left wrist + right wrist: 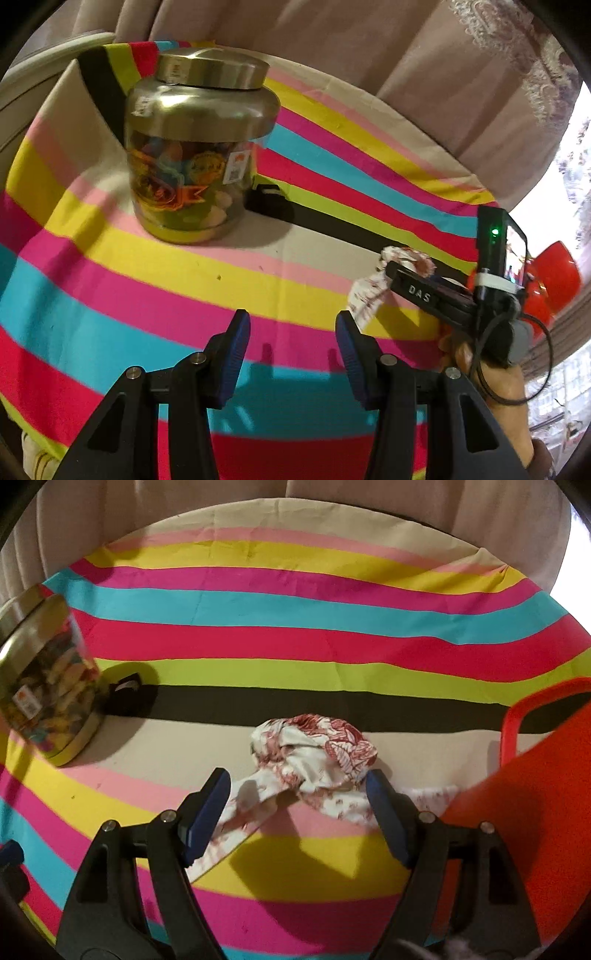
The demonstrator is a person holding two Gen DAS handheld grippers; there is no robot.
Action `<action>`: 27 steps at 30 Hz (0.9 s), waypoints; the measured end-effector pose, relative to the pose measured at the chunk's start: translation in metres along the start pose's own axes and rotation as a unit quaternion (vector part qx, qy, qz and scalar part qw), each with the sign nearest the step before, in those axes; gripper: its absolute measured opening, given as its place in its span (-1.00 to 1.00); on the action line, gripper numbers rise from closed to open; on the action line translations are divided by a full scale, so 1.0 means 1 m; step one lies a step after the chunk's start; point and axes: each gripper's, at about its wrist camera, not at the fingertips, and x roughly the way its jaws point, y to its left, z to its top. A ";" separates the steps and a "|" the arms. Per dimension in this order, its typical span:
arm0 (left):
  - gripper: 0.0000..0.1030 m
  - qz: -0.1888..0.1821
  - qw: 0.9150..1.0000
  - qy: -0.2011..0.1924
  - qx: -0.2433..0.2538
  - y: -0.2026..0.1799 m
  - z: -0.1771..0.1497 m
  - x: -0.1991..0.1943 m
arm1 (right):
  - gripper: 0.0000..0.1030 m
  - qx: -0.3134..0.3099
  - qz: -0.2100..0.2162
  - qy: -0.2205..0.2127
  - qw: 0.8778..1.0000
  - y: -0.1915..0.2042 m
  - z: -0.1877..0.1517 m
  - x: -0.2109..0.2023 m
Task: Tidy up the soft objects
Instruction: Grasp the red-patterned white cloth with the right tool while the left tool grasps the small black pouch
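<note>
A crumpled white cloth with a red leaf print (314, 753) lies on the striped tablecloth (295, 642). My right gripper (297, 775) is open wide just above it, its blue pads to either side of the bundle and not pressing on it. In the left wrist view the same cloth (365, 295) shows under the right gripper's black finger (413, 291), at the right. My left gripper (291, 321) hangs open over bare stripes with nothing between its pads.
A clear jar with a metal lid (195, 147), full of colourful items, stands at the back left. A small black object (267, 195) lies beside it. A red plastic basket (535, 775) sits close on the right. Curtains hang behind the table.
</note>
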 end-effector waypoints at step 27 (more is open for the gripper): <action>-0.04 0.251 0.964 -0.056 0.062 -0.062 0.090 0.145 | -0.47 0.000 0.024 -0.021 0.999 -0.011 -0.015 0.022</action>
